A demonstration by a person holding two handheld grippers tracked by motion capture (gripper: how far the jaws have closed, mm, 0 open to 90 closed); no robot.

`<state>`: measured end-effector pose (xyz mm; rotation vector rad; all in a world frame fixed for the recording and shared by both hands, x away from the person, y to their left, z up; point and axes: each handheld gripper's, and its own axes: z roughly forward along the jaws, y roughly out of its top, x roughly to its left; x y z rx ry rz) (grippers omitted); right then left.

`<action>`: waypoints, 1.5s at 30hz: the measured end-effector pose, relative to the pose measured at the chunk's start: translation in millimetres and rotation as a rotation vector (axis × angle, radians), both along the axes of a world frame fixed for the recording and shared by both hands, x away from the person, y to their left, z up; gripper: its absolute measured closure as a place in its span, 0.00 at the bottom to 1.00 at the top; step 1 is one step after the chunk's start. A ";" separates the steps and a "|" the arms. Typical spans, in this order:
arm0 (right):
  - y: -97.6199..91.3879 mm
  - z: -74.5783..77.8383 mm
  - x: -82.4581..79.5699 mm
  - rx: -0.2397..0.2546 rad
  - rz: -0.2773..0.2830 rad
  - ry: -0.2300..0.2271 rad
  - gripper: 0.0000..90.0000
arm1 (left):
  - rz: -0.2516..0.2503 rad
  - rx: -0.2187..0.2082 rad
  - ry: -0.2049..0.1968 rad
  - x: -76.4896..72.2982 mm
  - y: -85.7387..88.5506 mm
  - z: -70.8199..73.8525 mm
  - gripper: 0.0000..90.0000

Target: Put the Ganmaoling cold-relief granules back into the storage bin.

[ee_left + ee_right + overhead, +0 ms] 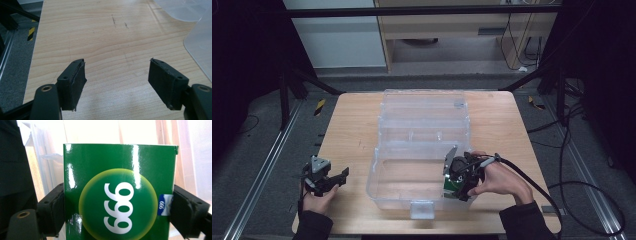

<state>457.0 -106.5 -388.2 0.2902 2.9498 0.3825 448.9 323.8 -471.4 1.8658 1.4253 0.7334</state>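
A clear plastic box [384,167] stands open in the middle of the wooden table [347,125], its lid [424,107] laid back behind it. My right gripper [453,189] reaches down into the box's front right corner, shut on a glossy green carton [120,192] printed with white "999" in a yellow-edged circle. Its black pads [182,212] press both sides of the carton. My left gripper [343,176] rests at the table's front left, apart from the box. In the left gripper view, that left gripper [116,83] is open over bare wood.
The box's front latch tab [422,209] hangs near the table's front edge. Black cables [562,190] trail on the floor to the right. A metal rail [257,180] runs along the floor on the left, and a cabinet [462,30] stands behind the table.
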 end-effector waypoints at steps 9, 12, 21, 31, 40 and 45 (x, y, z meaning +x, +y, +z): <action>-1.6 2.5 2.0 0.028 -0.012 -0.019 0.17 | -0.001 0.000 0.002 0.2 -0.2 -0.2 0.32; -7.3 10.5 0.5 0.053 -0.026 -0.030 0.17 | -0.001 0.000 0.003 0.3 -0.3 -0.3 0.32; -24.6 30.0 -6.1 0.131 -0.079 -0.083 0.15 | -0.002 -0.001 0.003 0.0 -0.5 -0.2 0.33; -69.3 40.2 -13.5 0.311 -0.255 -0.186 0.08 | -0.006 0.000 0.006 -0.1 -1.2 -0.4 0.33; -120.1 18.1 -22.8 0.552 -0.524 -0.324 0.06 | -0.006 0.002 0.008 -0.1 -1.9 -0.5 0.34; -142.8 -2.4 -20.3 0.647 -0.748 -0.414 0.06 | -0.010 0.004 0.009 0.0 -2.0 -0.6 0.34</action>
